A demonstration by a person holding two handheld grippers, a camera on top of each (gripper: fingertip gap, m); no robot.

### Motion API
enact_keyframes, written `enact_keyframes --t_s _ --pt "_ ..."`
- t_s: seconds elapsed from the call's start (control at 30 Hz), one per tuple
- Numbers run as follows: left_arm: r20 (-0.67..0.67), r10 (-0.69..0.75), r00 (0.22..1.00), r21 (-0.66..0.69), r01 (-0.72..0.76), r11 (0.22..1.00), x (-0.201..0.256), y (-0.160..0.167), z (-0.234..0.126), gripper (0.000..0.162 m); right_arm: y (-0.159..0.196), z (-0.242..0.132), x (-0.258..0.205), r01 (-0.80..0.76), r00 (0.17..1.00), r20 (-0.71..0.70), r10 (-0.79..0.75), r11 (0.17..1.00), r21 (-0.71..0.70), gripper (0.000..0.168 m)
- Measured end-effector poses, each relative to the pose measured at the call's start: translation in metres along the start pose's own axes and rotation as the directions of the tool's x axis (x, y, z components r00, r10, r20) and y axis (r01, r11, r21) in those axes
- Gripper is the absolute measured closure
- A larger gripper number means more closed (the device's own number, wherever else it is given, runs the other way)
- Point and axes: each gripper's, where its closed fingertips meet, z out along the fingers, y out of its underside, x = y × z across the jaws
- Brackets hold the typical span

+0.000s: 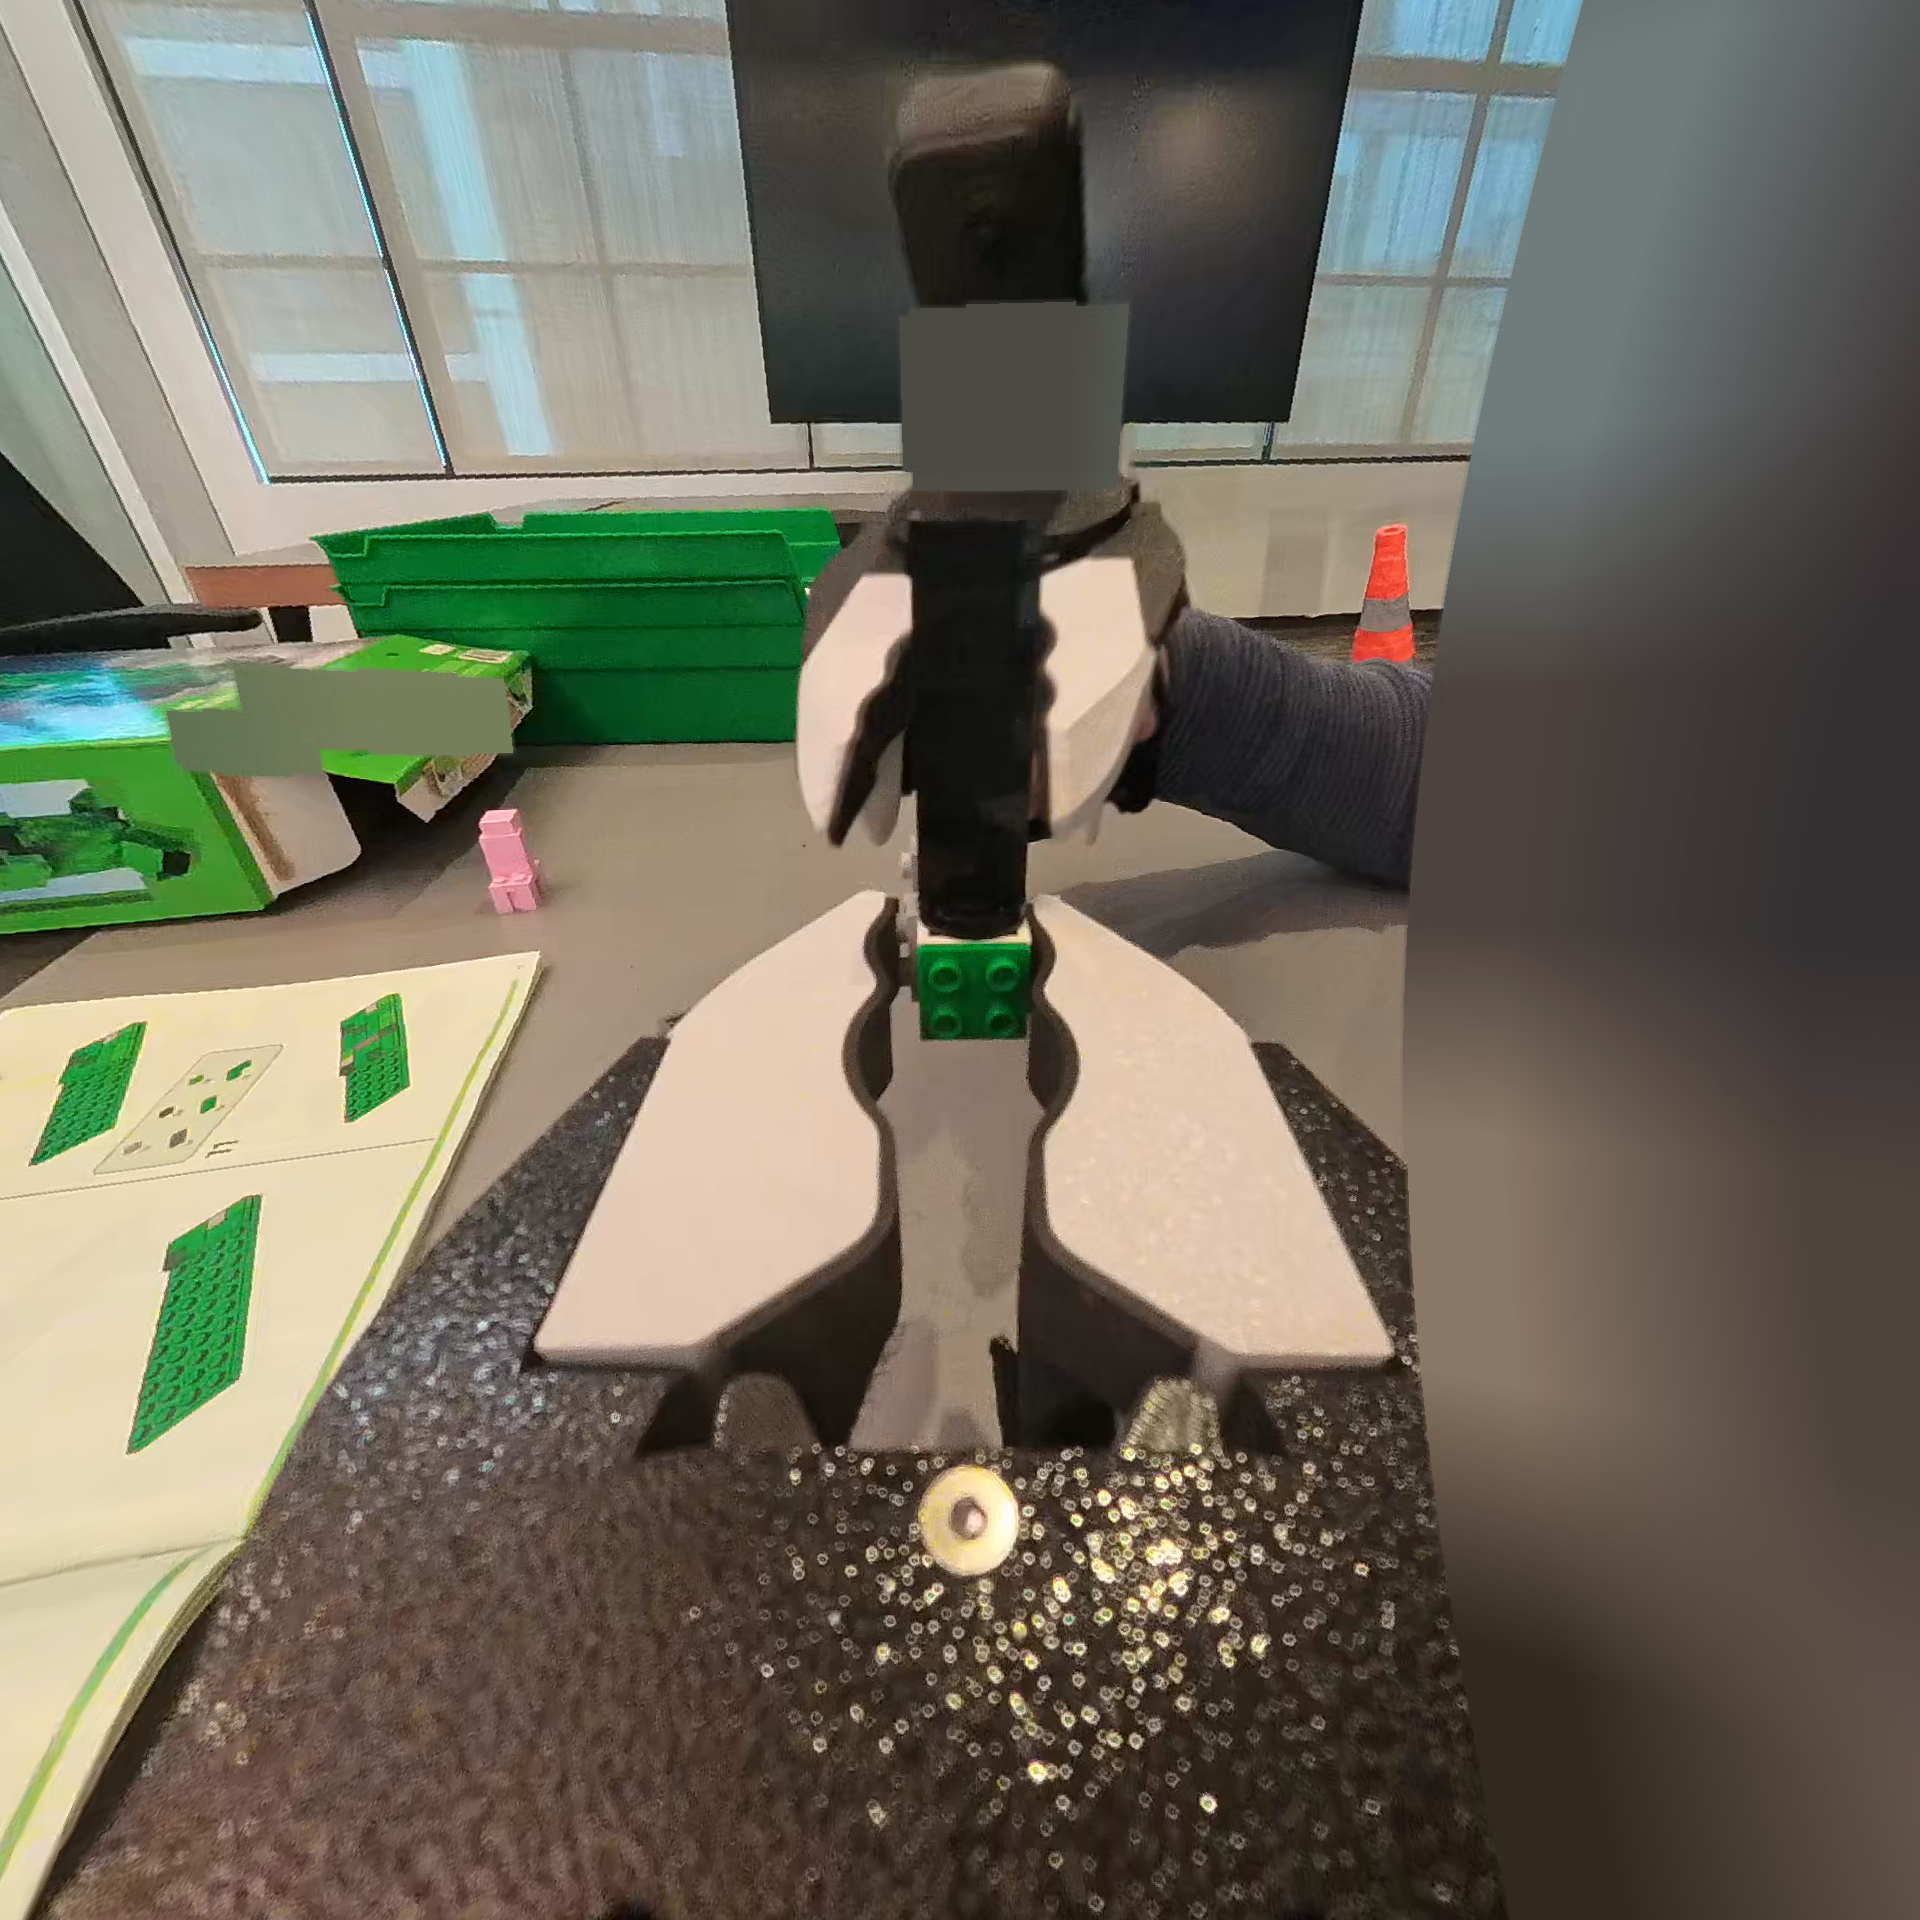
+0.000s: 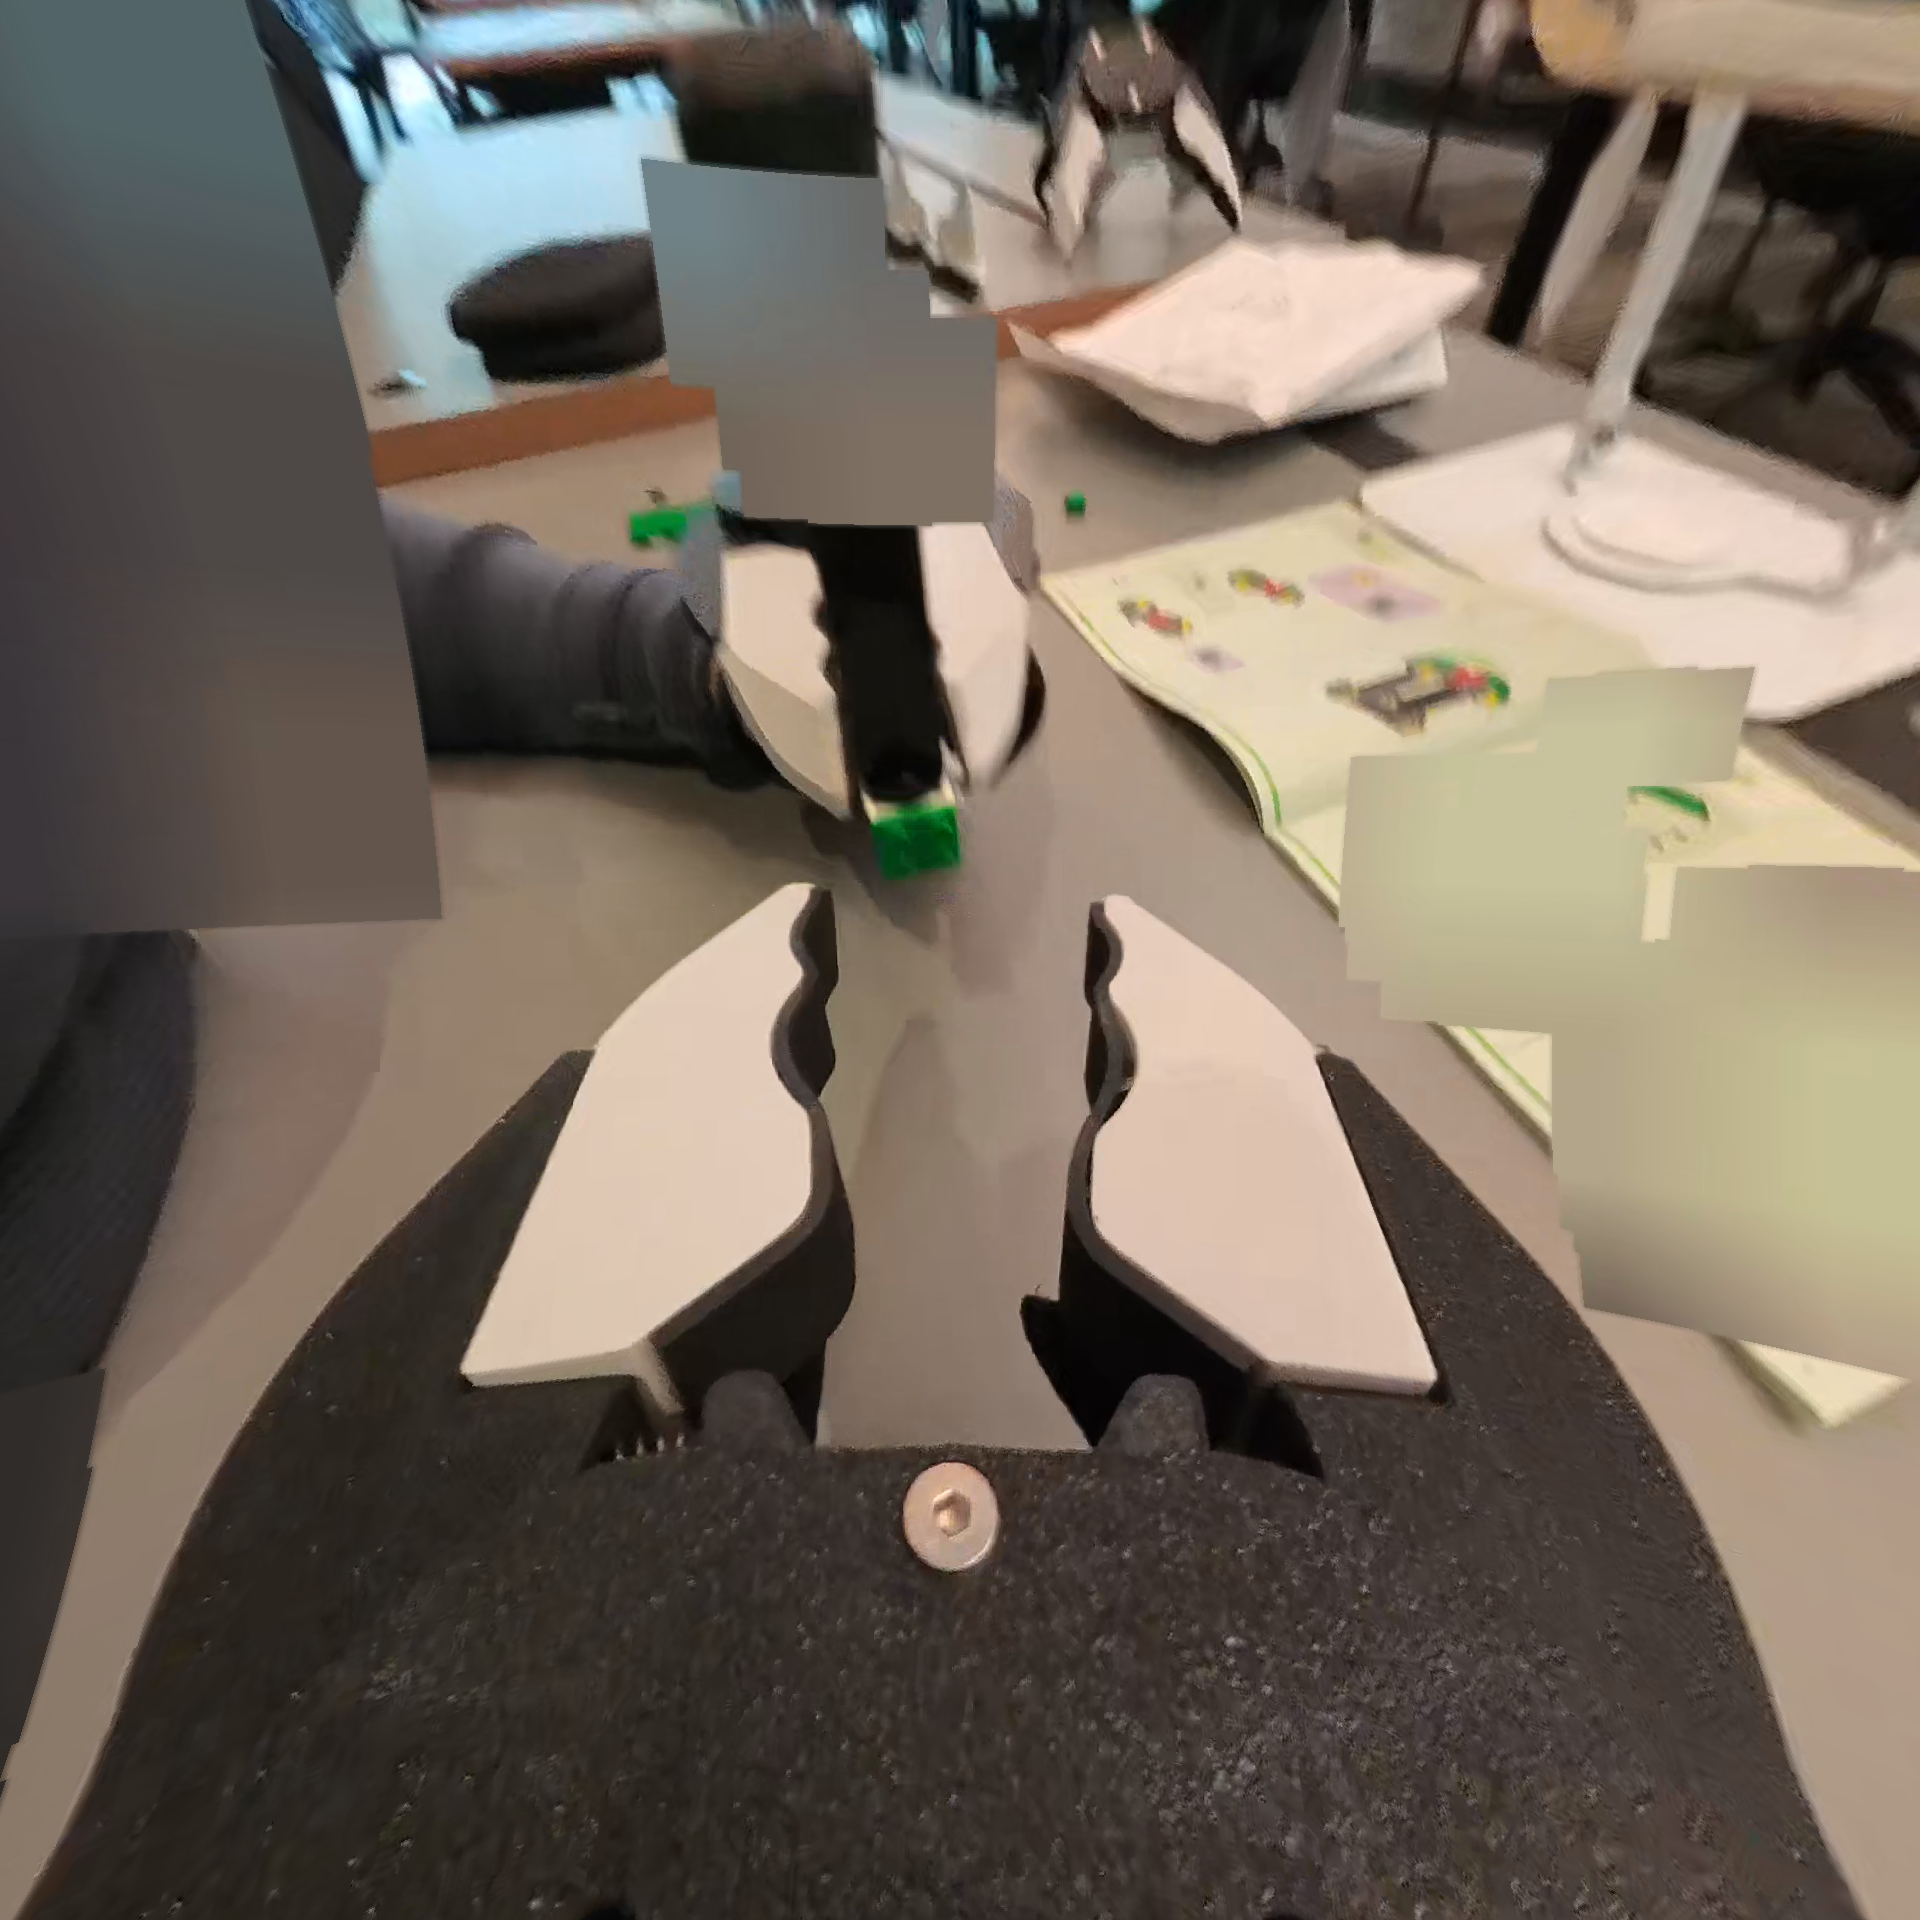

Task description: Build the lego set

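My left gripper (image 1: 966,914) is shut on a green 2x2 brick (image 1: 971,992) at its fingertips, studs towards the camera, with a white piece (image 1: 971,933) on its far side. Something black lies beyond that; I cannot tell what it is. The brick is held above the grey table (image 1: 675,831). My right gripper (image 2: 961,904) is open and empty. It faces the left gripper (image 2: 909,790), and the green brick (image 2: 914,836) sits just ahead of its fingertips, slightly left of centre. The left wrist view shows the right gripper (image 1: 961,831) just behind the brick.
An open instruction booklet (image 1: 208,1195) lies left of my left gripper and also shows in the right wrist view (image 2: 1299,665). A green set box (image 1: 125,821), a pink figure (image 1: 509,862) and green bins (image 1: 582,623) stand behind. Loose green pieces (image 2: 660,525) and white bags (image 2: 1247,332) lie farther off. Only a small space, under 4 cm, lies between the two pairs of fingers.
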Motion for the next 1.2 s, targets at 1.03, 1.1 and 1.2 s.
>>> enact_keyframes --t_s 1.03,1.1,1.2 --pt "-0.051 -0.081 0.995 0.048 0.084 0.995 0.005 -0.006 0.003 0.125 -0.018 0.021 -0.018 0.044 0.998 0.038 -0.047 0.996 0.073 0.151" --pt "-0.045 -0.072 0.996 0.008 0.072 0.997 0.006 -0.001 0.007 0.119 -0.016 0.024 -0.020 0.042 0.998 0.050 -0.046 0.996 0.073 0.151" --pt "-0.051 -0.038 0.998 -0.032 0.036 0.999 0.010 0.004 0.011 0.123 -0.015 0.027 -0.022 0.040 0.996 0.071 -0.045 0.997 0.066 0.151"
